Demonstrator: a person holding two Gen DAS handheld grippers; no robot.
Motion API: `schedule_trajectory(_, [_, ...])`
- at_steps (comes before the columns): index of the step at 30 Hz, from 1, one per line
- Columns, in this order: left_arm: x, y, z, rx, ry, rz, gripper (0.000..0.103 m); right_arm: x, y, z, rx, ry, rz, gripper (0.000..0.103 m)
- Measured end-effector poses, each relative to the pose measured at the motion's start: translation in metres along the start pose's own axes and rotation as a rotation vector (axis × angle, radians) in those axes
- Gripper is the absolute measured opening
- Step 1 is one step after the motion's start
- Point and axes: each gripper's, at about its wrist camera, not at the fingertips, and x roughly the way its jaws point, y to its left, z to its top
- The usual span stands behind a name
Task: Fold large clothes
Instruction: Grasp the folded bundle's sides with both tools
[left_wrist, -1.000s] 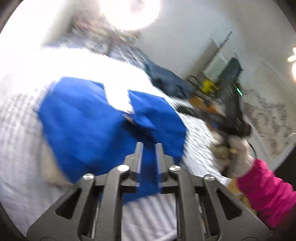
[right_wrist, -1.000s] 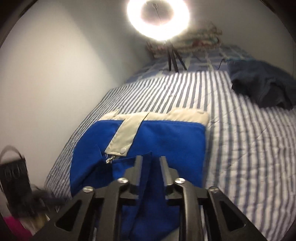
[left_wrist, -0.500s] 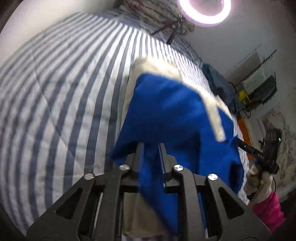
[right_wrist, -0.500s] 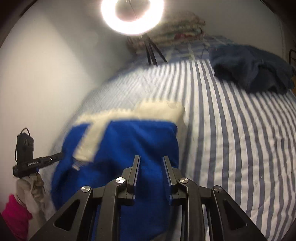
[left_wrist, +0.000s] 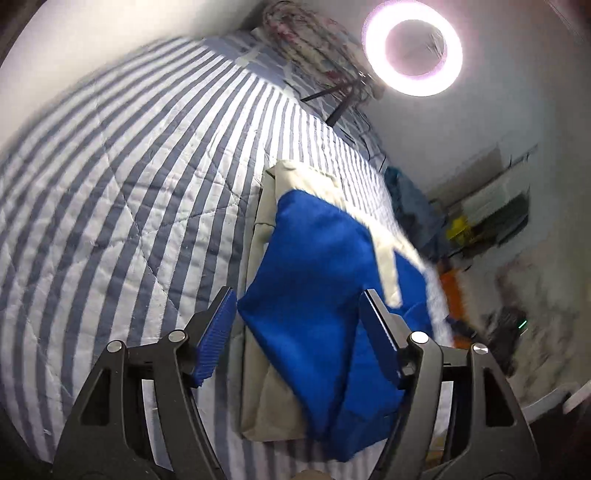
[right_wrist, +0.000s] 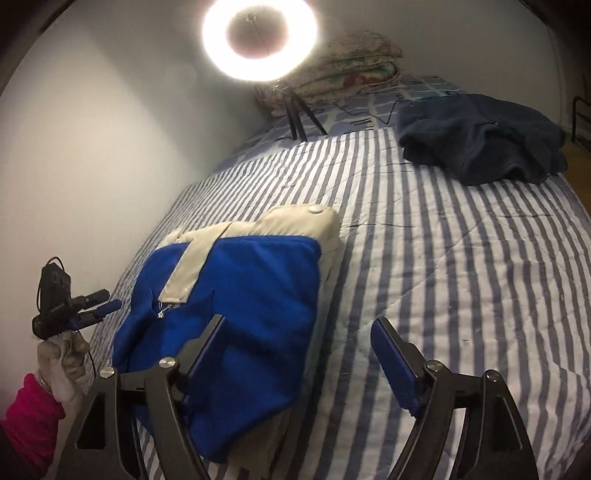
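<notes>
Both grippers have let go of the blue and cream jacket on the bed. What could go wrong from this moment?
1. In the left wrist view, a flap of the blue and cream jacket stands up between the open left gripper; pulling back may snag it and undo the fold.
2. The jacket lies near the edge of the striped bed and could slide off.
3. The right gripper, just opened, has one finger over the fabric and may drag it.

Both the left gripper (left_wrist: 295, 325) and the right gripper (right_wrist: 299, 354) have just been opening, releasing the blue jacket (right_wrist: 240, 295); its fabric now lies loose between the left fingers.
</notes>
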Motion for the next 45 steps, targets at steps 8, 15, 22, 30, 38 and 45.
schedule_trajectory(8, [0.023,0.037,0.019,-0.16,0.057,-0.104,0.071,0.019,-0.026,-0.001,0.138,0.057,0.09,0.082])
schedule_trajectory(15, [0.049,0.055,0.021,-0.196,0.122,-0.149,0.071,0.043,-0.038,-0.006,0.19,0.115,0.162,0.082])
schedule_trajectory(22, [0.071,0.045,0.027,-0.149,0.163,-0.175,0.071,0.069,-0.044,-0.01,0.222,0.158,0.247,0.079])
schedule_trajectory(30, [0.095,0.022,0.036,-0.087,0.19,-0.154,0.066,0.095,-0.039,0.001,0.232,0.183,0.353,0.063])
schedule_trajectory(38, [0.112,0.009,0.042,-0.057,0.194,-0.136,0.059,0.111,-0.022,0.005,0.213,0.19,0.367,0.063])
schedule_trajectory(45, [0.113,-0.008,0.04,0.011,0.156,-0.059,0.042,0.106,-0.008,0.007,0.173,0.192,0.304,0.05])
